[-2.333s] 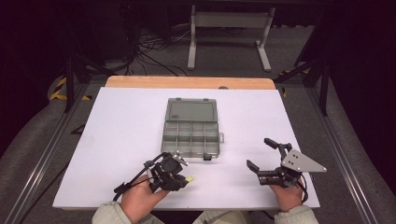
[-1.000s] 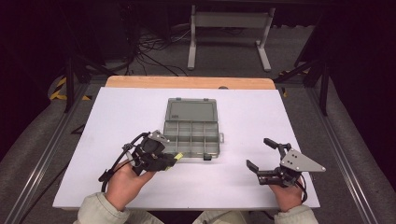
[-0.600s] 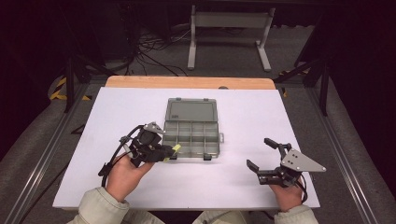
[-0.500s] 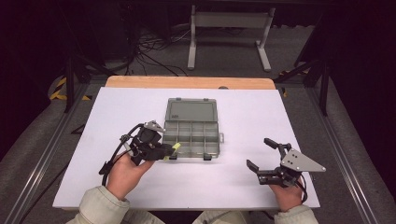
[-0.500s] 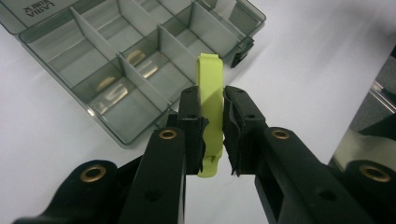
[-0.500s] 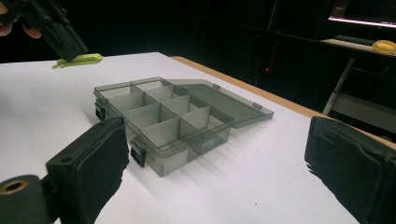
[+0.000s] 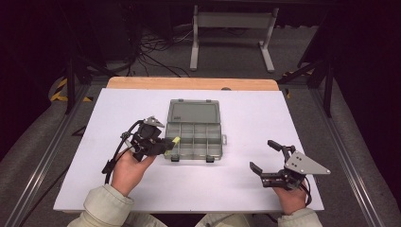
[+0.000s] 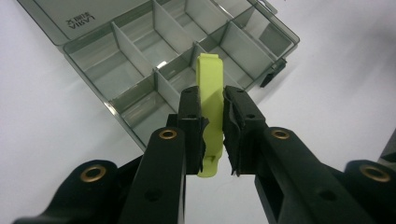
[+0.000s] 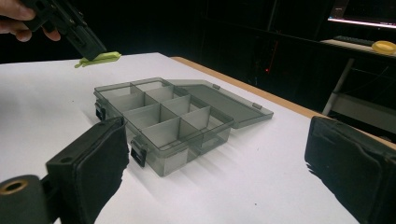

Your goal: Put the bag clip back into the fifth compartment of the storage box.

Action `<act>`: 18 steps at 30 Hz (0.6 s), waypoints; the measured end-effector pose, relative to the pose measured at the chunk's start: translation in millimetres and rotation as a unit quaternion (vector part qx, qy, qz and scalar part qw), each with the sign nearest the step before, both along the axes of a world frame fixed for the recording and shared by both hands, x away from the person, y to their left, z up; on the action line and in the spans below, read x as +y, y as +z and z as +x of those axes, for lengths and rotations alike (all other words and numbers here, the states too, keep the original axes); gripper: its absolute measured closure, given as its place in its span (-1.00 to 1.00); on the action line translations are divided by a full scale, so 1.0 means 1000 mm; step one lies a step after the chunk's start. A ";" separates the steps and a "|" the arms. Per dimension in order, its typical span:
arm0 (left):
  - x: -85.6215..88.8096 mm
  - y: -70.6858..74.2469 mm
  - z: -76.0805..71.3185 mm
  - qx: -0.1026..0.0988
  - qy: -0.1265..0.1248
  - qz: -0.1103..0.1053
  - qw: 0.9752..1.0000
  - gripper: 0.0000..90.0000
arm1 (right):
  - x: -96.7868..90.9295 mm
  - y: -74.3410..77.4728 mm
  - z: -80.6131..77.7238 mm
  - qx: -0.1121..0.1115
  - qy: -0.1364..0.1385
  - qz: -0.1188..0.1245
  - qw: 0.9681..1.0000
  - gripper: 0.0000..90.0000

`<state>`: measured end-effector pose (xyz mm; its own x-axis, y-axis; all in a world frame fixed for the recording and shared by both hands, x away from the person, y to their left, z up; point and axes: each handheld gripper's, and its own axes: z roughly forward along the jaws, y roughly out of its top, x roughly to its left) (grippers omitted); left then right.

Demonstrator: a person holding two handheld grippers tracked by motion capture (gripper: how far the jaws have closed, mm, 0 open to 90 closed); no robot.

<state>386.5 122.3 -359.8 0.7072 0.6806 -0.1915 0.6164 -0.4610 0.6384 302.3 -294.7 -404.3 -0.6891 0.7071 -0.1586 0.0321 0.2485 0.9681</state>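
Yellow-green clip [image 8: 210, 109] sits pinched between the pads of your left gripper [image 7: 166, 144], poised at the near-left edge of the open compartment box [image 7: 215, 150], not yet dropped in. Your right gripper [image 7: 264, 157] rests well apart on the white table [image 7: 265, 113], jaws spread and holding nothing.

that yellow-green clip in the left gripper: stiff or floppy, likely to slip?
The yellow-green clip probably is stiff: it juts straight out past the left gripper without drooping. It looks like thin moulded plastic, so likely light. The surface seems smooth and the pads grip only its narrow sides, so it might pivot or slip if bumped on the organiser box rim.
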 end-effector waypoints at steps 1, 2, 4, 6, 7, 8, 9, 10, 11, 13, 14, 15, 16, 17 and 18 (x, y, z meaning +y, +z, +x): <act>0.000 0.000 0.001 -0.002 0.000 0.000 1.000 0.73 | 0.000 0.000 0.000 0.000 0.000 0.001 1.000 -0.85; 0.000 -0.001 0.002 -0.002 0.005 -0.004 1.000 0.73 | 0.000 0.000 0.000 0.001 0.000 0.001 1.000 -0.85; 0.001 -0.002 0.003 -0.005 0.006 -0.003 1.000 0.73 | 0.000 0.000 0.000 0.001 0.000 0.000 1.000 -0.85; 0.001 -0.003 0.006 -0.003 0.007 -0.002 1.000 0.73 | 0.000 0.000 0.000 0.001 -0.001 0.001 1.000 -0.85; 0.000 -0.004 0.006 -0.004 0.011 -0.003 1.000 0.73 | 0.000 0.000 0.000 0.001 0.000 0.001 1.000 -0.85; 0.000 -0.005 0.007 -0.004 0.012 -0.001 1.000 0.73 | 0.000 0.000 0.000 0.001 0.000 0.000 1.000 -0.85; 0.000 -0.005 0.008 -0.004 0.015 -0.003 1.000 0.73 | 0.000 0.000 0.000 0.001 0.000 0.000 1.000 -0.85; 0.000 -0.006 0.009 -0.003 0.013 -0.003 1.000 0.73 | 0.000 0.000 0.000 0.001 0.000 0.000 1.000 -0.85; 0.000 -0.007 0.010 -0.005 0.017 -0.004 1.000 0.73 | 0.000 0.000 0.000 0.001 0.000 0.000 1.000 -0.85; 0.000 -0.008 0.014 -0.006 0.018 -0.005 1.000 0.73 | 0.000 0.000 0.000 0.001 0.000 0.001 1.000 -0.85; 0.000 -0.009 0.016 -0.004 0.022 -0.005 1.000 0.73 | -0.001 0.000 0.000 0.001 0.001 0.002 1.000 -0.85; -0.001 -0.010 0.017 -0.003 0.023 -0.006 1.000 0.73 | 0.000 0.000 0.000 0.001 0.001 0.002 1.000 -0.85; -0.001 -0.010 0.018 -0.005 0.022 -0.004 1.000 0.73 | 0.000 0.000 0.000 0.001 0.001 0.002 1.000 -0.85; -0.002 -0.012 0.019 -0.003 0.024 -0.008 1.000 0.73 | 0.000 0.000 0.000 0.001 0.001 0.001 1.000 -0.85; -0.002 -0.012 0.019 -0.003 0.024 -0.008 1.000 0.73 | 0.000 0.000 0.000 0.001 0.001 0.001 1.000 -0.85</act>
<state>405.5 120.6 -371.3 0.6756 0.7100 -0.1986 0.6335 -0.4214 0.6489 302.2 -295.1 -404.3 -0.6913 0.7057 -0.1551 0.0337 0.2460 0.9687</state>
